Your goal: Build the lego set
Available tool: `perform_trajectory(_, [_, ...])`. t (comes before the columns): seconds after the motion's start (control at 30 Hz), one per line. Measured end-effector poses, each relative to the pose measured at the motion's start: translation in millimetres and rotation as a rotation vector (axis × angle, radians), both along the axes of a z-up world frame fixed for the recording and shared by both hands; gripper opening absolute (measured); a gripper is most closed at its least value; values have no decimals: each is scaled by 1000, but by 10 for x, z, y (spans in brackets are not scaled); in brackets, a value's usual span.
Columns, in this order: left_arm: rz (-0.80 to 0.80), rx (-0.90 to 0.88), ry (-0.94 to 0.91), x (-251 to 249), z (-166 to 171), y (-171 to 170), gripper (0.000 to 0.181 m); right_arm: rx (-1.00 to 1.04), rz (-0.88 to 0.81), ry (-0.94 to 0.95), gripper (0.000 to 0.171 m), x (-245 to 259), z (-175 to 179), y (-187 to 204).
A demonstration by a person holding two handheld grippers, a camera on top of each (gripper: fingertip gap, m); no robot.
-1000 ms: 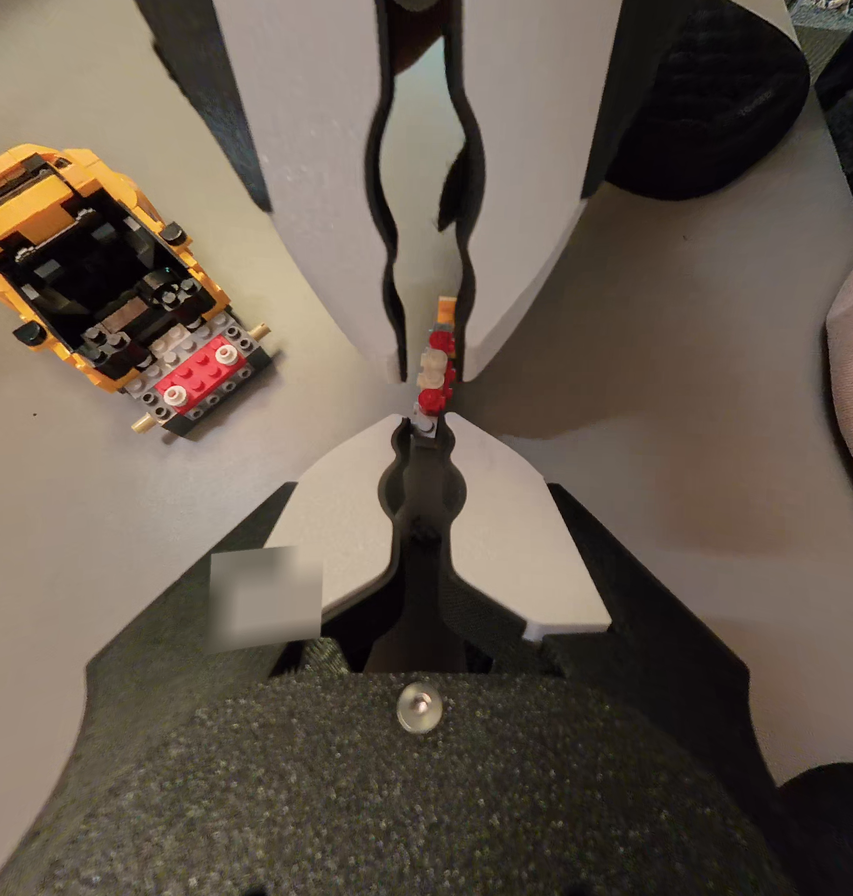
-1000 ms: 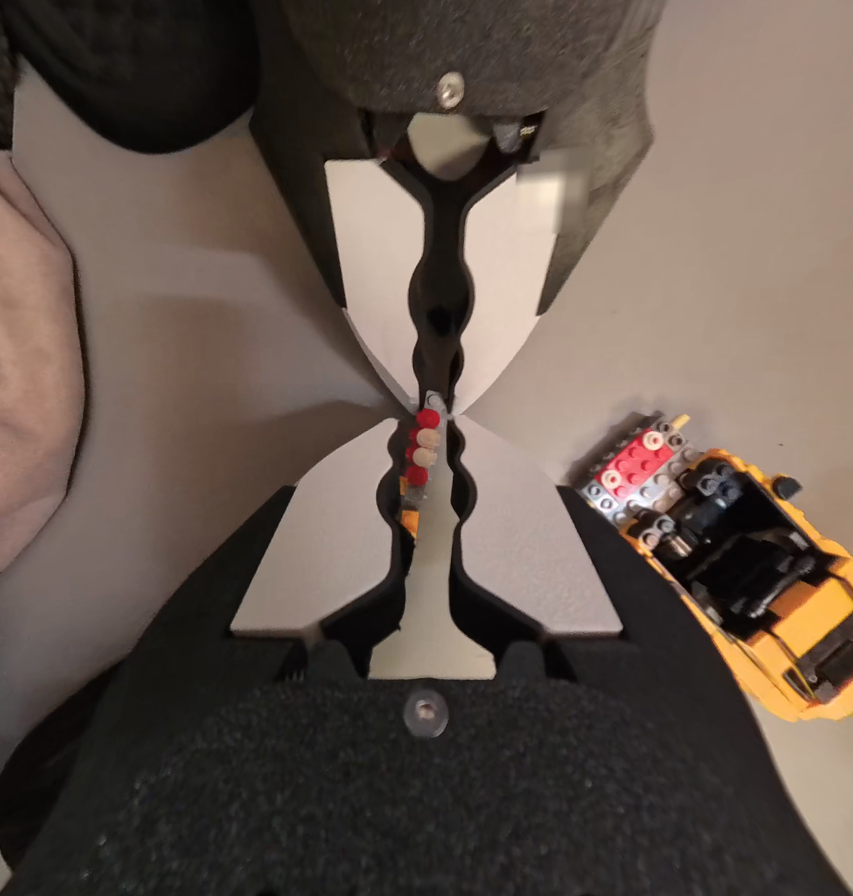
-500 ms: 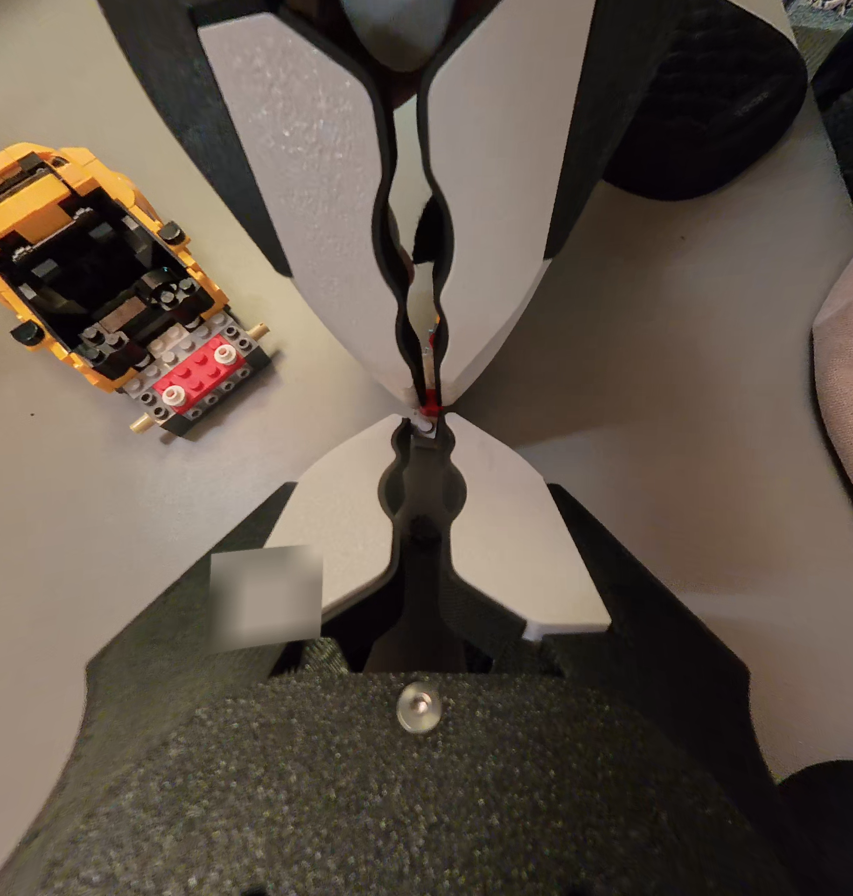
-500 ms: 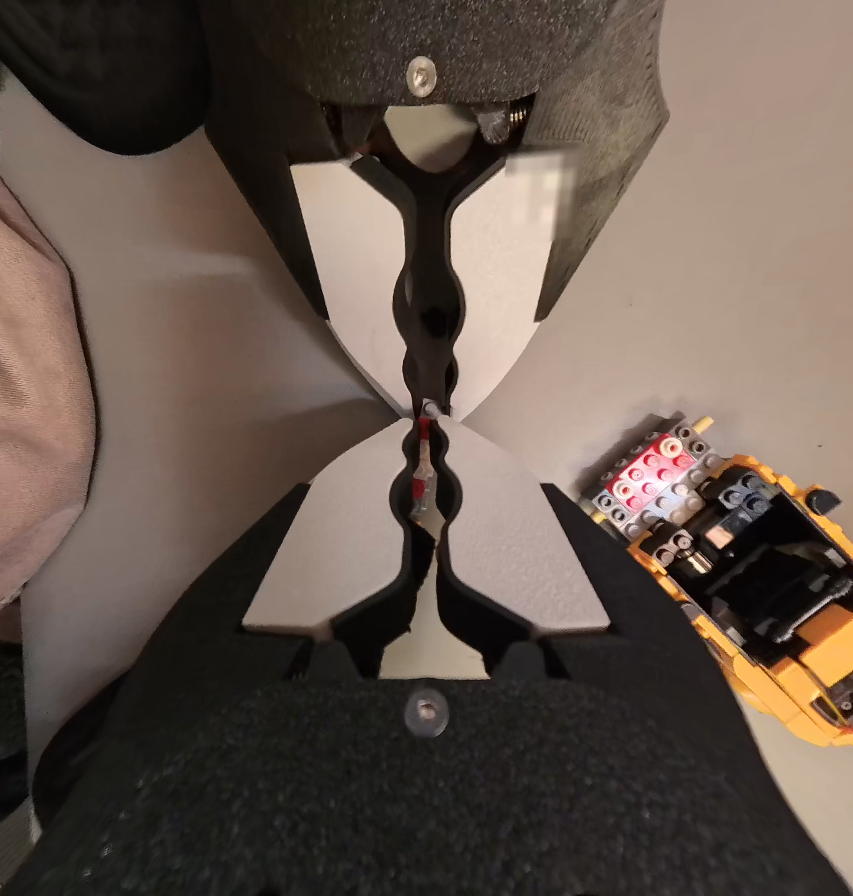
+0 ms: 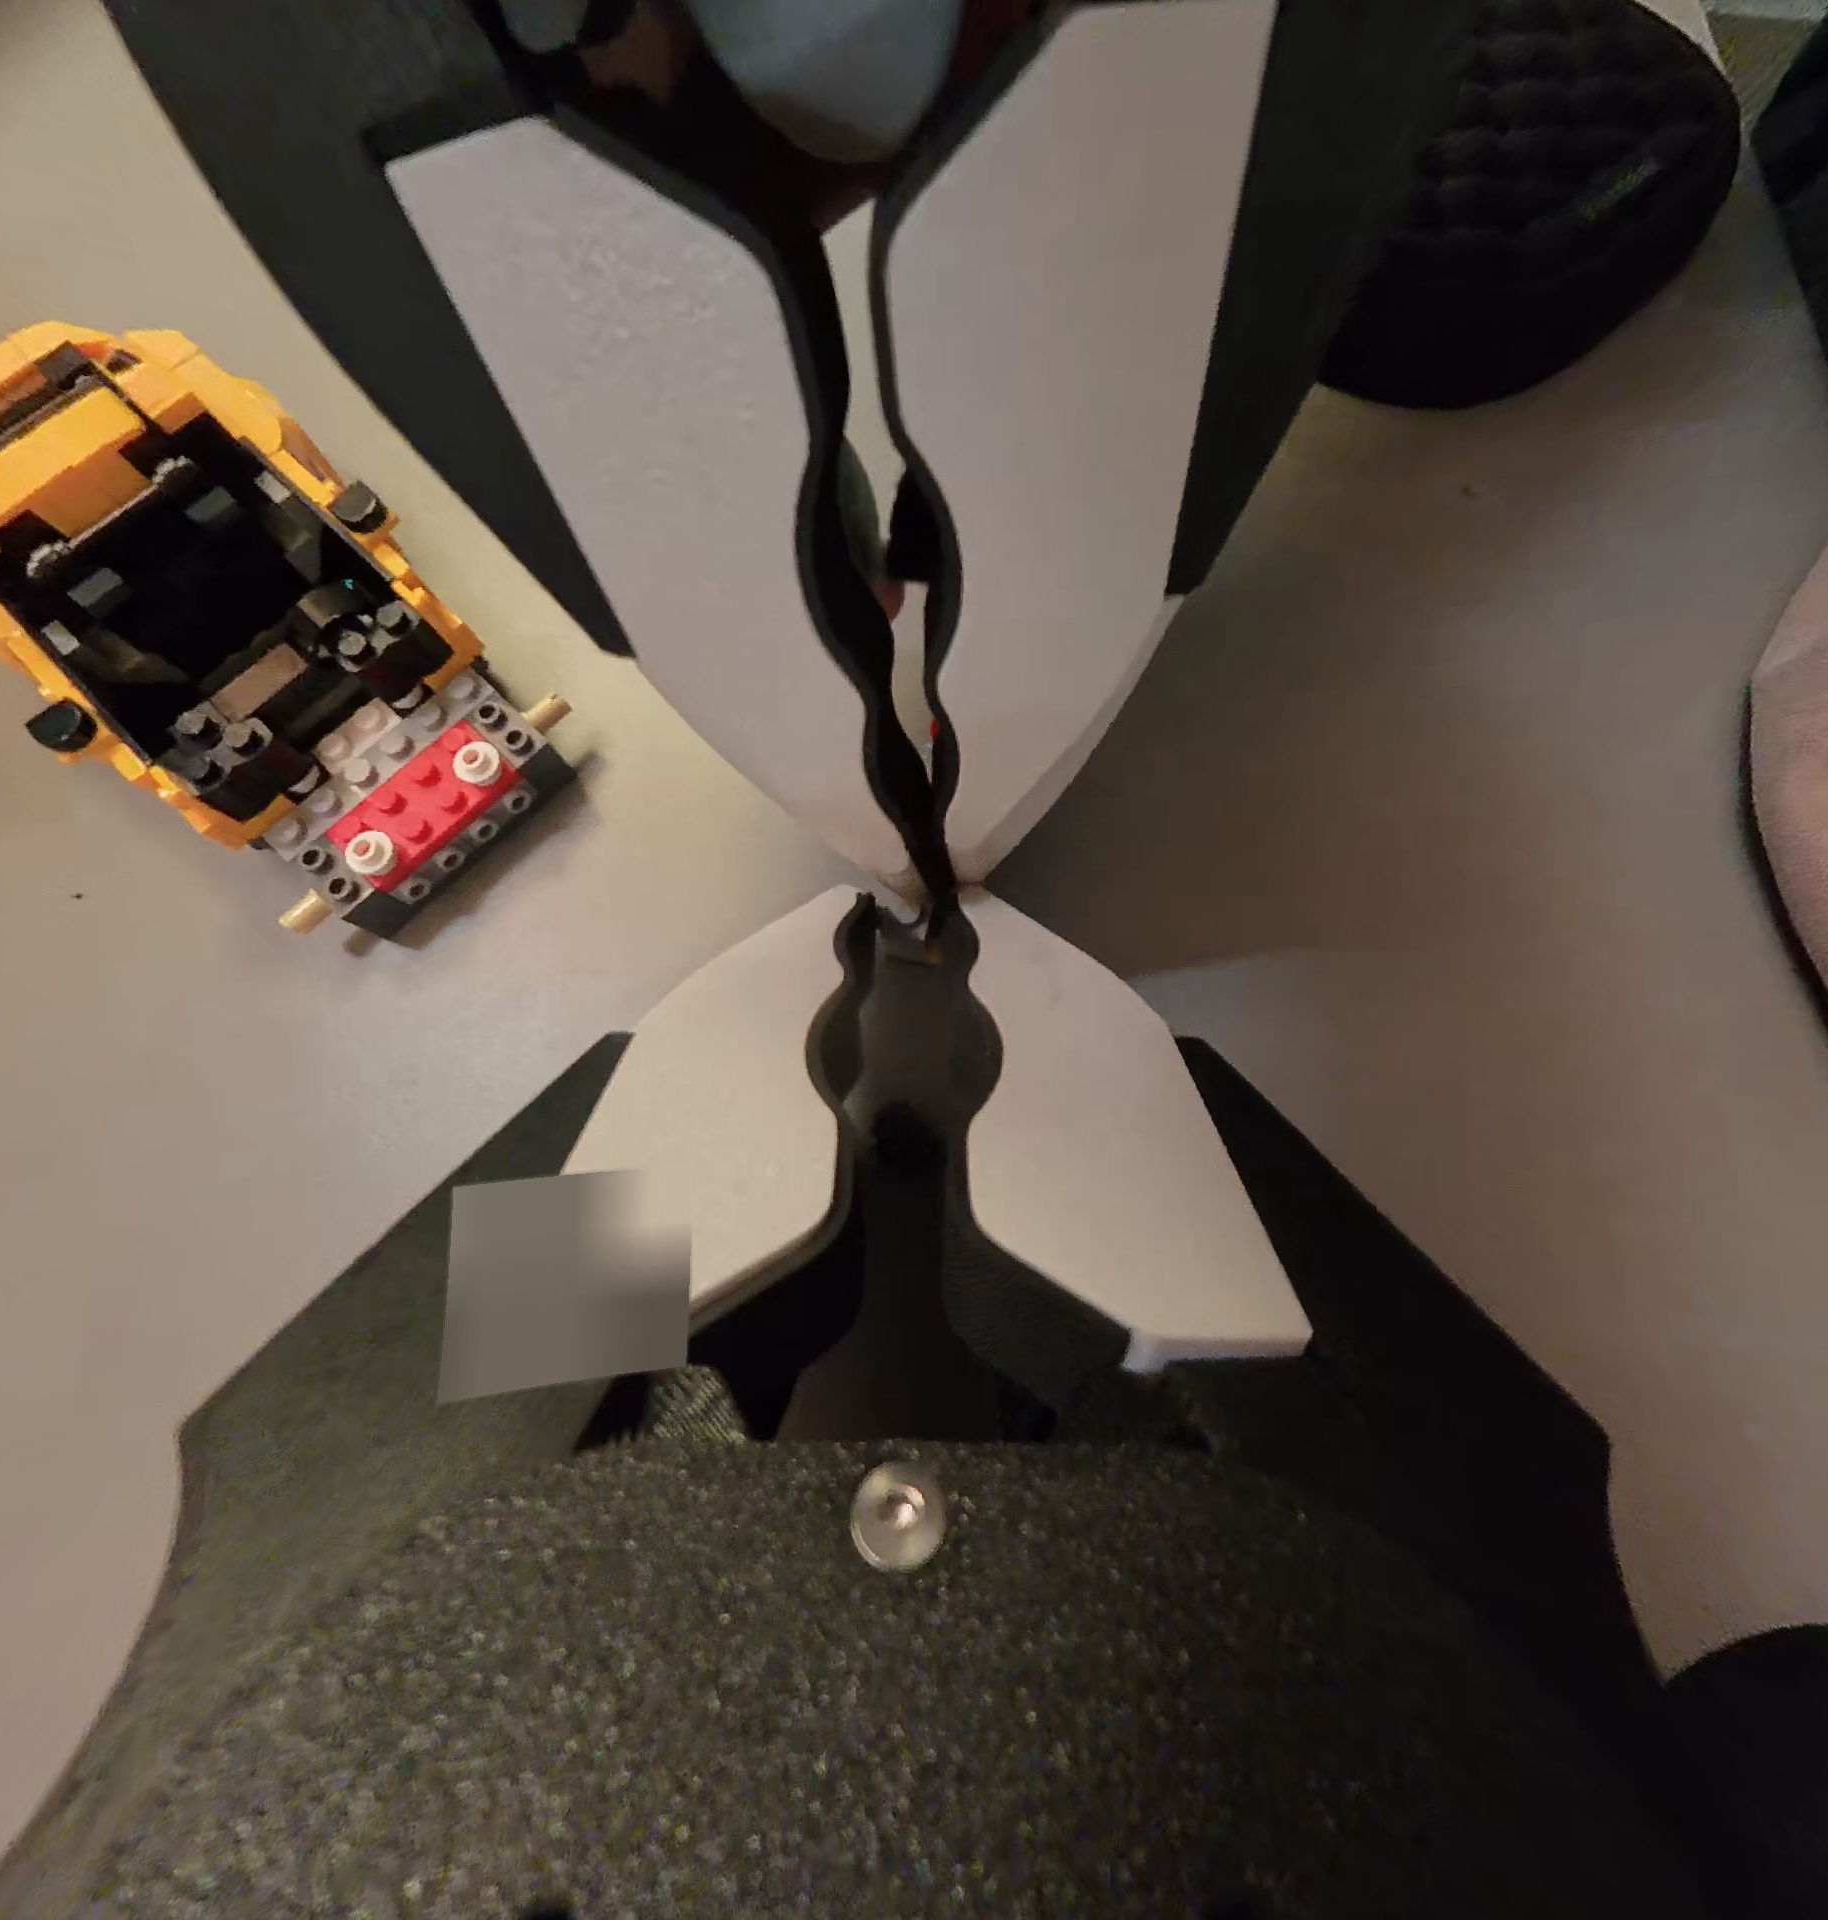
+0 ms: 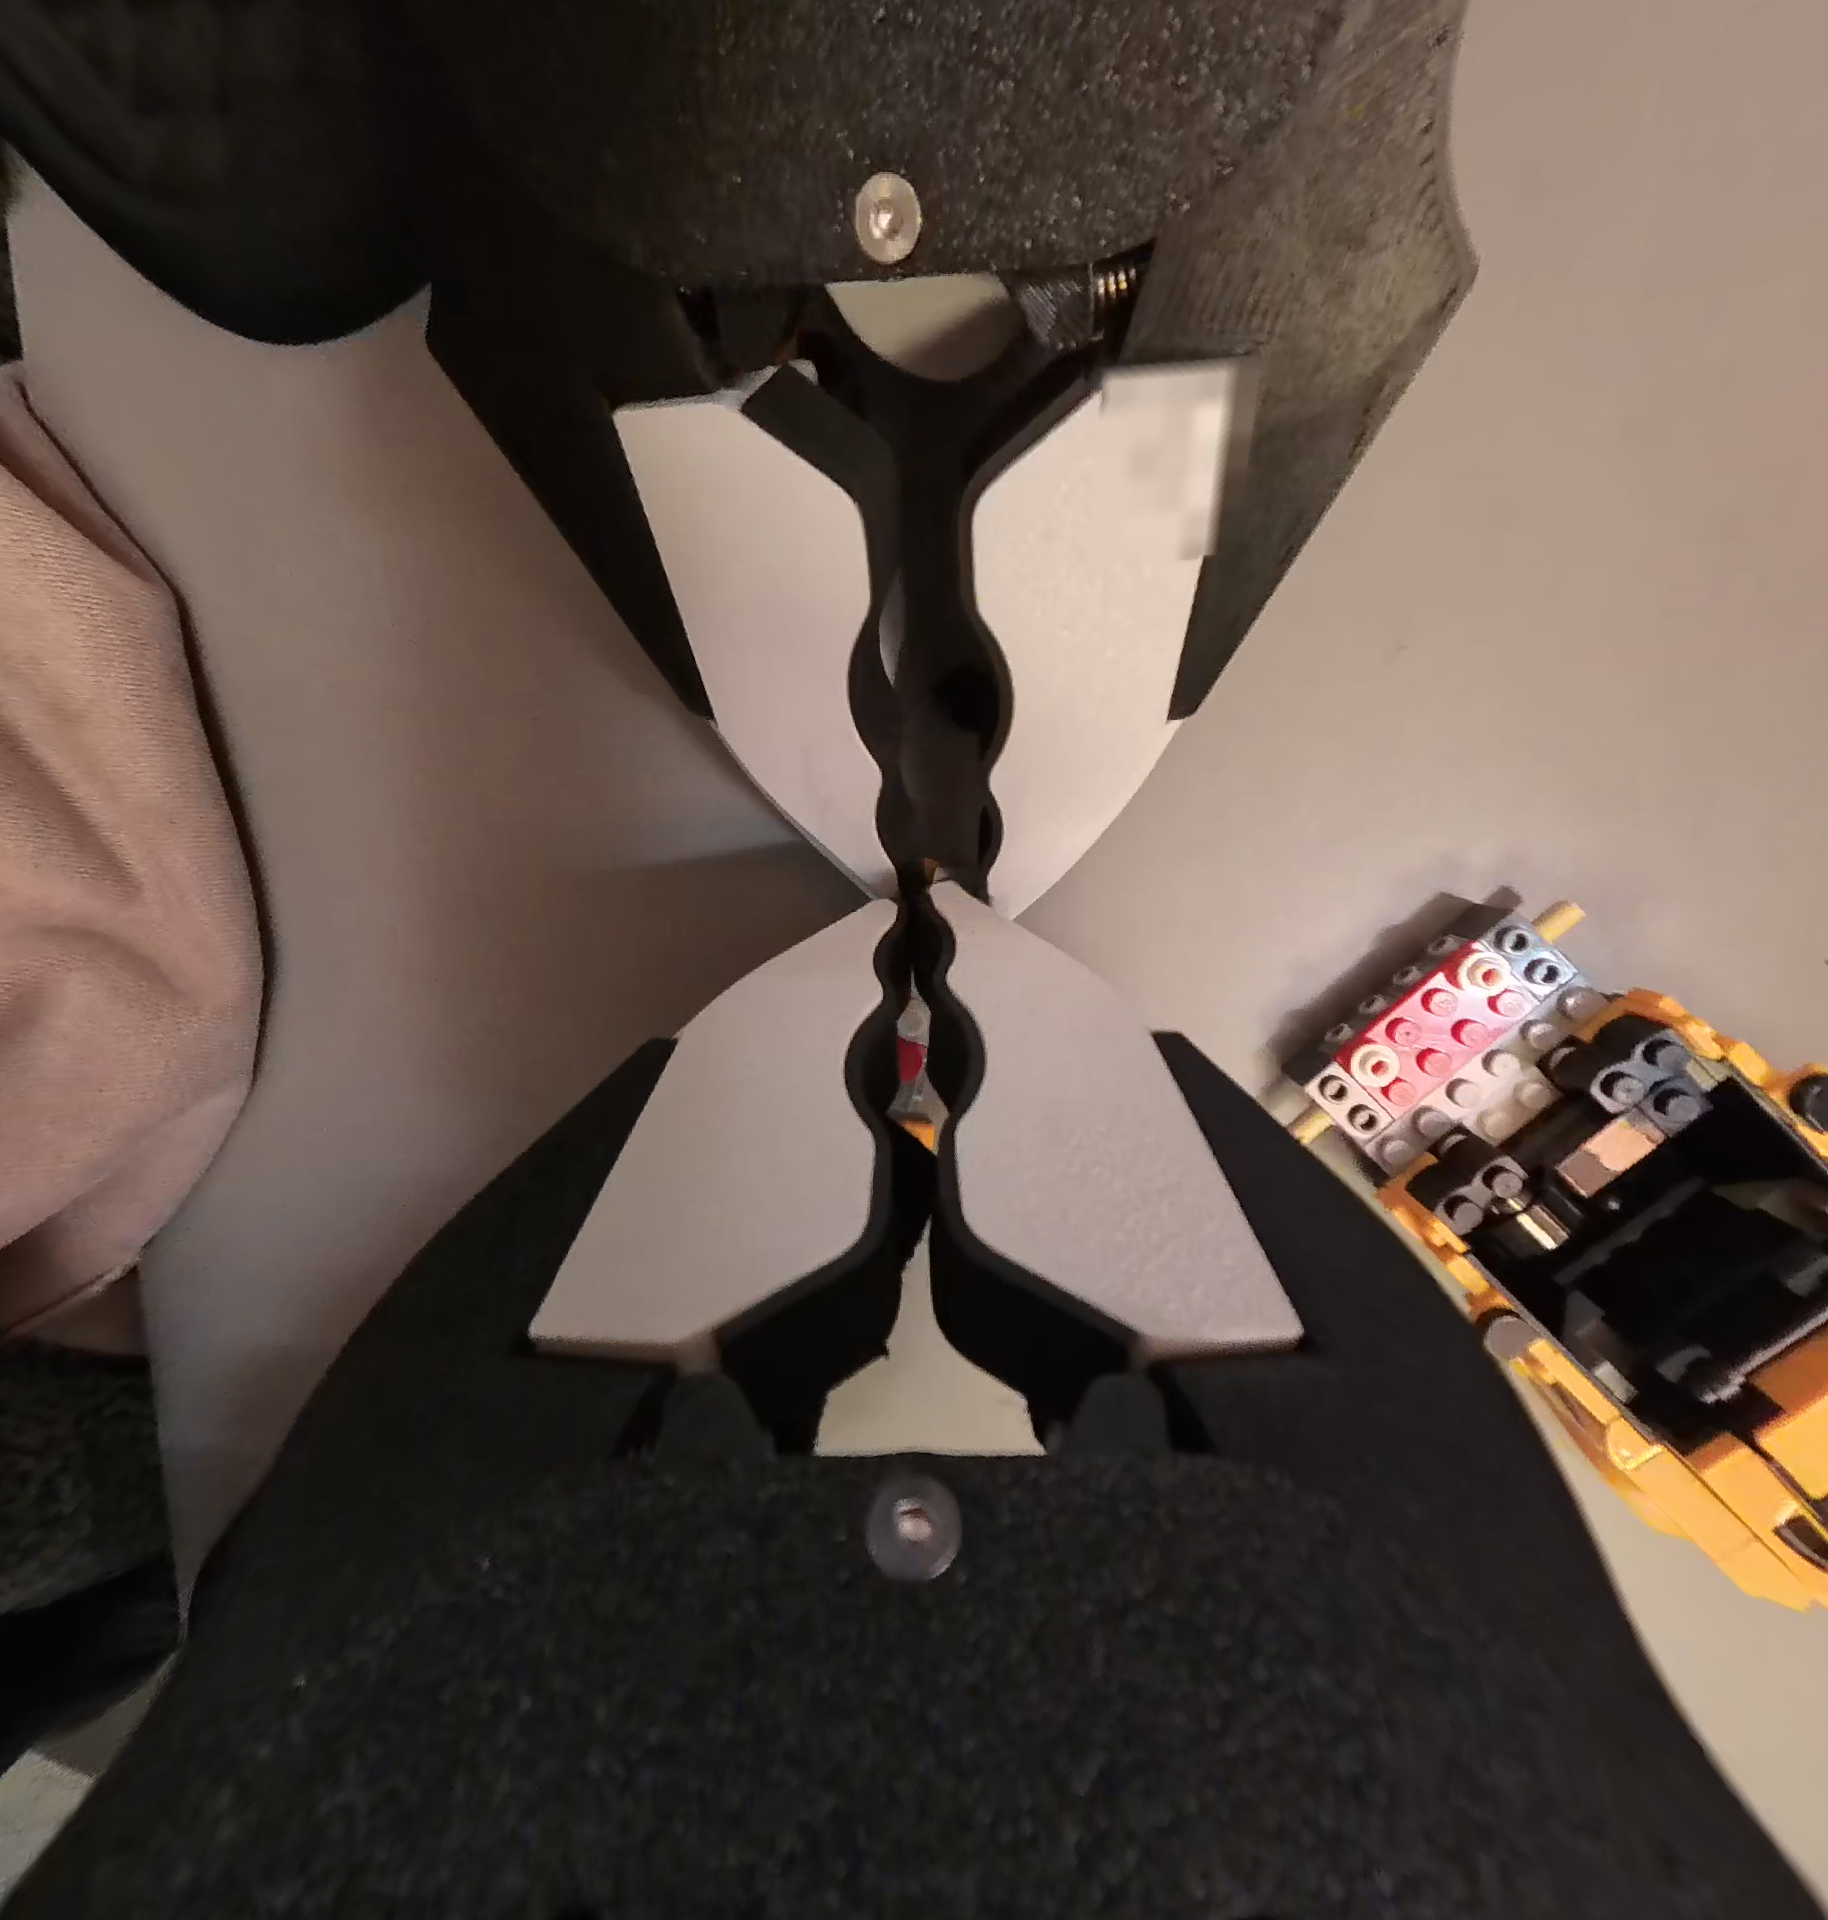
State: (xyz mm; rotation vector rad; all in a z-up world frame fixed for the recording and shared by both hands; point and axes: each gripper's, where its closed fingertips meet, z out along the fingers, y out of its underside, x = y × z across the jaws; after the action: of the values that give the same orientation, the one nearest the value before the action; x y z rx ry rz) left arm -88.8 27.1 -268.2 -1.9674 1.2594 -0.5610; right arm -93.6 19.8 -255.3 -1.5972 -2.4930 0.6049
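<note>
My two grippers meet tip to tip above the grey table (image 5: 1409, 831). My left gripper (image 5: 915, 925) is shut on the grey end of a small lego strip (image 5: 915, 943). The strip has red and tan studs and an orange end. My right gripper (image 6: 915, 920) is shut on the rest of that strip, which shows red and grey in the hollow between its fingers (image 6: 910, 1060). Only a red sliver of it (image 5: 937, 727) shows in the left wrist view. The part-built yellow and black lego car (image 5: 193, 623) lies on the table to the side, with its red plate and grey studs exposed (image 6: 1429, 1029).
A black knitted object (image 5: 1533, 208) lies at the table's far edge. A pink cloth (image 6: 79, 831) lies beside the grippers and also shows in the left wrist view (image 5: 1824, 779). A dark fuzzy fabric (image 6: 48, 1475) lies below the pink cloth. The tips of both grippers are at nearly the same place.
The right gripper's jaws were open around the studded strip and have closed on it. The left gripper has kept its hold on the strip's end. The car has not moved.
</note>
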Motion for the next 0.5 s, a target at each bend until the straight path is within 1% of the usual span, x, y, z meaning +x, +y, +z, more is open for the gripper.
perform_trajectory(0.2, [0,-8,-9,4,2,-3,11,-14,17,15,0,3,11,-8])
perform_trajectory(0.3, [-1,-7,-10,6,2,-3,11,-23,14,32,5,-3,62,-3])
perform_trajectory(0.43, [-4,-5,-9,13,2,-6,11,23,31,4,12,52,-34,30])
perform_trajectory(0.5, [-6,-4,-9,19,2,-10,11,32,25,-7,10,64,-73,42])
